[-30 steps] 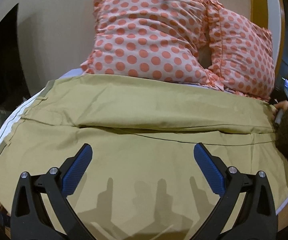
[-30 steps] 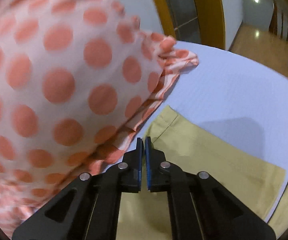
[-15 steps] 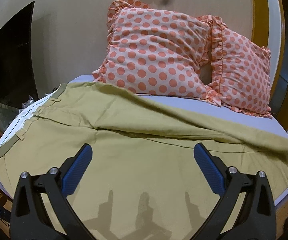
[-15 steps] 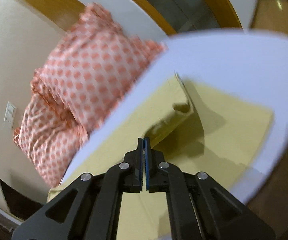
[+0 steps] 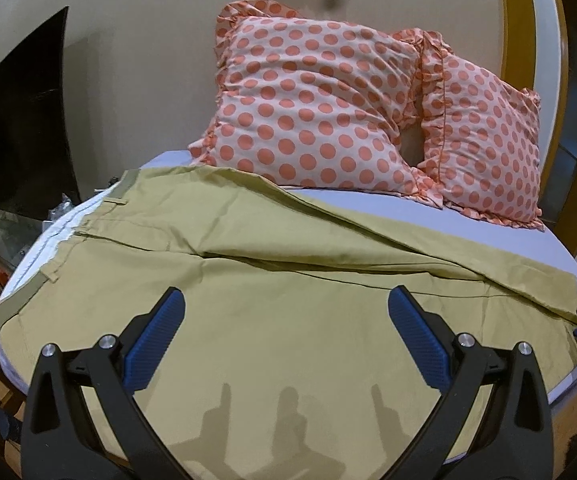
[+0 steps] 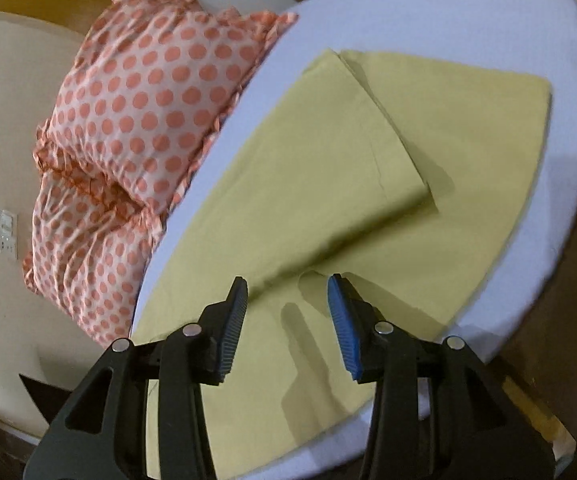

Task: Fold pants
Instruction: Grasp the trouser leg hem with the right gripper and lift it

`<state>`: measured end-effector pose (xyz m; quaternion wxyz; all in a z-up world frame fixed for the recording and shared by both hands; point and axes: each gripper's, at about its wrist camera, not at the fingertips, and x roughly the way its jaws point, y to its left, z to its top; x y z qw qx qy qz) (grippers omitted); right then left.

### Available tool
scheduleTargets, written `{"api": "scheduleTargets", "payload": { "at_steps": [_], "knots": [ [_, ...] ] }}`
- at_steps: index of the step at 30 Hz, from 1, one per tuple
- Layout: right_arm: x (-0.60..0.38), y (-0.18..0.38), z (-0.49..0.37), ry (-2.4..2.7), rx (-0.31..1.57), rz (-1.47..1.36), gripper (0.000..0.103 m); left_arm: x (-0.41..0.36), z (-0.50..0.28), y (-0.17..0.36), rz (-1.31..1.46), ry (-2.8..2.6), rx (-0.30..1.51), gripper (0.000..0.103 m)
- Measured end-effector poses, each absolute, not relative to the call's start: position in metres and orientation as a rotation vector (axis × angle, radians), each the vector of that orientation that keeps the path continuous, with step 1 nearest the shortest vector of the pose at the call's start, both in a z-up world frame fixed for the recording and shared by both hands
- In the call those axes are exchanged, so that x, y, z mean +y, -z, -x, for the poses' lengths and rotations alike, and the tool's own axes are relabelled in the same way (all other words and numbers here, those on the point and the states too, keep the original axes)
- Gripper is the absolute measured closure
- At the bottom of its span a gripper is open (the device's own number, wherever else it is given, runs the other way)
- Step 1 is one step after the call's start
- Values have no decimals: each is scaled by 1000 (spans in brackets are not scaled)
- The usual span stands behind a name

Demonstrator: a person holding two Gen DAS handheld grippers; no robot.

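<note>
The pants (image 5: 272,288) lay spread across the bed (image 5: 440,208), waistband at the bed's left edge and the leg ends running to its right edge. That lengthwise layout probably served the fold: one leg lay over the other along the far side, its long edge slanting down toward the right, so the two legs were roughly stacked but not squared. In the right wrist view the upper leg's hem (image 6: 416,176) sat askew on the lower leg, short of the lower hem near the bed's right edge, which suggests the lengthwise fold was laid but not aligned.

Two pillows (image 5: 328,104) leaned against the wall at the bed's far edge, clear of most of the cloth; the nearer one just met the pants' far edge. They seemed simply parked out of the working area.

The left claw (image 5: 286,340) hung over the middle of the pants near the bed's near edge, fingers spread wide, empty, and I could not tell whether the tips touched the cloth.

The right claw (image 6: 286,322) stood over the leg ends near the right edge, partly parted, released and gripping nothing, with a raised crease in the cloth just ahead of the gap. Its next grasp would likely be a hem corner.
</note>
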<state>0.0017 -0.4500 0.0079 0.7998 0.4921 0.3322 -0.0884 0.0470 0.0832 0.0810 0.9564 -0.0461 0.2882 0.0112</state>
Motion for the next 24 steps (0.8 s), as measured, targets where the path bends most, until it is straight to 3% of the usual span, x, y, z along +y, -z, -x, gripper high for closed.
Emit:
{"api": "scheduleTargets", "payload": {
  "at_steps": [4,6,7,12,19,24],
  "knots": [
    [-456,-8,-21,226,637,-1044,61,88,-65,-79,145,46,629,2],
    [-460,-2,-30,197,618,-1036,95,97,-75,-82,191,73,639,2],
    [-465,3,-32,151,593,-1065,99,102,-81,-83,215,78,644,2],
    [-490,-16,-1,41,356,-1104,101,135,-129,-91,350,86,689,2],
    [-494,-35,16,12,291,-1065,101,160,-220,-69,453,-11,880,5],
    [-493,-38,15,5,282,-1058,101,164,-255,-49,486,-42,944,27]
  ]
}}
